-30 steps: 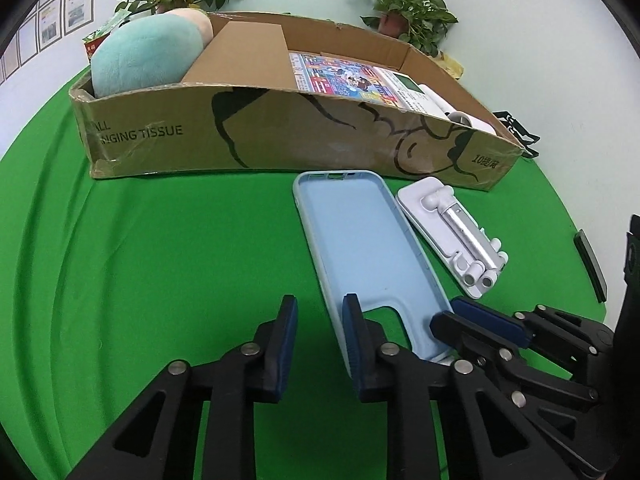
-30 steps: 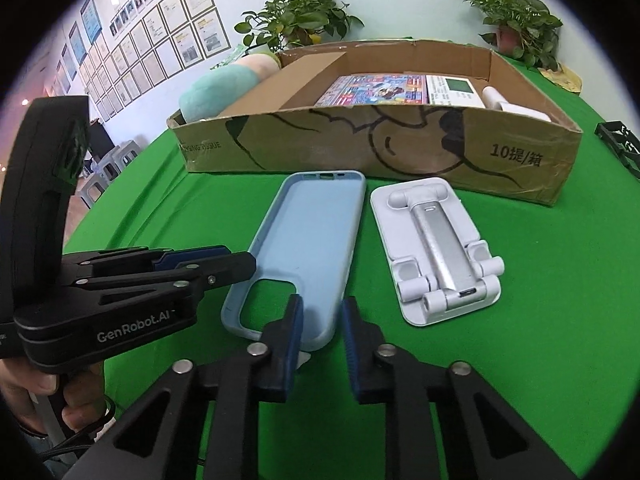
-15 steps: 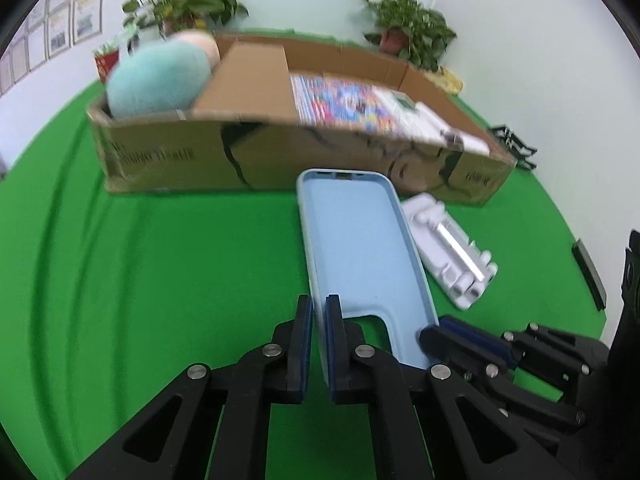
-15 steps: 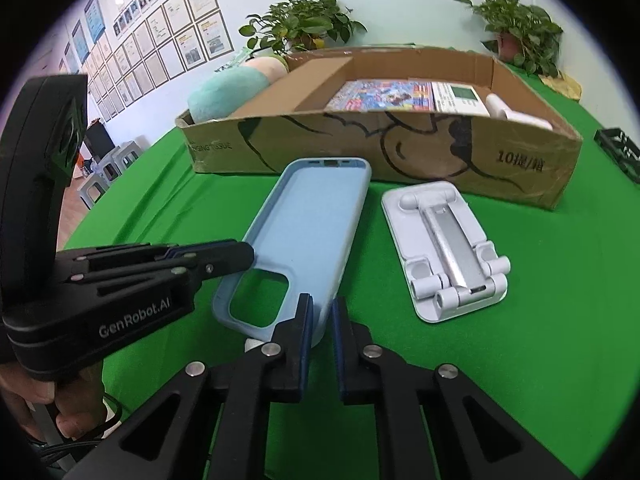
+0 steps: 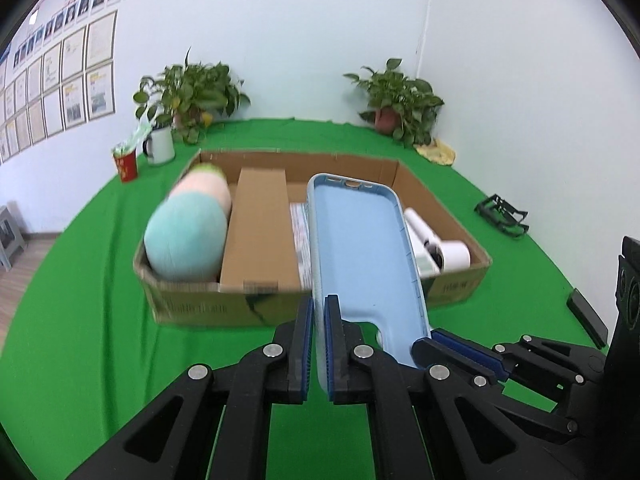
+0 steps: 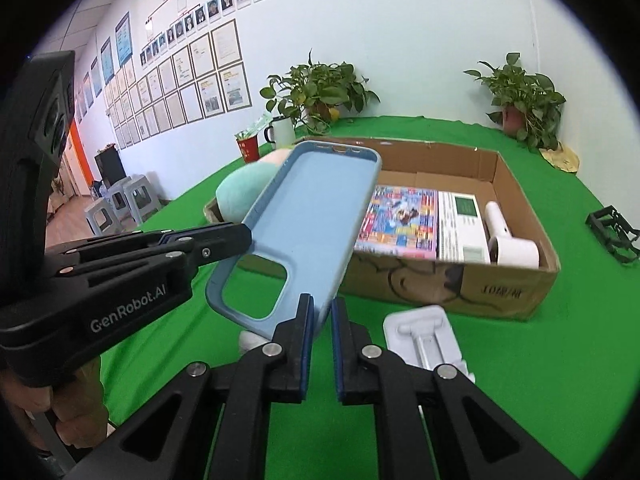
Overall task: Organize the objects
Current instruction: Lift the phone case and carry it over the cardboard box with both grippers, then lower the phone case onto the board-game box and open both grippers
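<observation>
Both of my grippers have lifted the light-blue phone case [image 5: 362, 248] off the green table [image 5: 80, 320]; a second ago it lay flat beside the white phone stand [image 6: 424, 336], and now it hangs in the air, tilted up toward the cardboard box [image 5: 460, 292]. To do this carry well, I judge I should move both hands together so the soft case does not twist, clear the box's near wall, then lower it into a free spot past the picture book [image 6: 400, 216]. My left gripper [image 5: 316, 344] has just been closing, and its pads are now clamped on the case's left edge near the camera cutout. My right gripper [image 6: 320, 344] is pinched on the bottom corner of the other long edge. The stand stays on the table.
</observation>
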`<control>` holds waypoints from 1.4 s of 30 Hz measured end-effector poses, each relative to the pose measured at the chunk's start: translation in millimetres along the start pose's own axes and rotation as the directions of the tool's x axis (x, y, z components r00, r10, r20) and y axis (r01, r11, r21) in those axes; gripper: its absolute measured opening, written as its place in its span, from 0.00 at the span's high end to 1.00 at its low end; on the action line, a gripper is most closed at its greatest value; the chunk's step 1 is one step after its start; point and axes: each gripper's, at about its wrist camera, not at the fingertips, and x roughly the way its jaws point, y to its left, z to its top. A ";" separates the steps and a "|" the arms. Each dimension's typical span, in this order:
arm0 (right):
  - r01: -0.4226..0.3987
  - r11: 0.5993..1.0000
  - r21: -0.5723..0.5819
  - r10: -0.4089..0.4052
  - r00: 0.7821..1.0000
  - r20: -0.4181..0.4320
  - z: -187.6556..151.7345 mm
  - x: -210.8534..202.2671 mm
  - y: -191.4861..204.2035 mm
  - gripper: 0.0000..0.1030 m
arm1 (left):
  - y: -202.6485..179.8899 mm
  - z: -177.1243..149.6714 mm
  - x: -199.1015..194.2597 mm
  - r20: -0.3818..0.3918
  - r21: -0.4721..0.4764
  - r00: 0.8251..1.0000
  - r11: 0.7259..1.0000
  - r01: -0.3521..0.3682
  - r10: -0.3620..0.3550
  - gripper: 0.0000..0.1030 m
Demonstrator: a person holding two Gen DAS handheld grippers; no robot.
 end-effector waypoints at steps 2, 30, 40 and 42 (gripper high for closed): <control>0.000 1.000 0.004 0.000 1.000 0.021 10.5 0.0 -5.5 0.92 | 1.0 15.6 3.3 0.013 0.006 1.000 1.000 -0.005 0.005 0.97; -0.035 0.996 0.079 0.045 0.991 -0.126 100.8 122.0 -92.8 0.92 | 20.3 155.0 186.6 -0.164 0.015 0.986 1.000 0.017 -0.015 0.98; -0.045 0.988 0.145 0.077 0.971 -0.226 89.2 149.1 -115.4 0.91 | 22.4 133.2 243.2 -0.302 -0.046 0.951 0.998 0.052 -0.063 0.98; -0.042 0.988 0.149 0.078 0.967 -0.243 85.2 153.8 -117.7 0.91 | 23.2 127.5 251.7 -0.326 -0.040 0.943 0.998 0.050 -0.060 0.98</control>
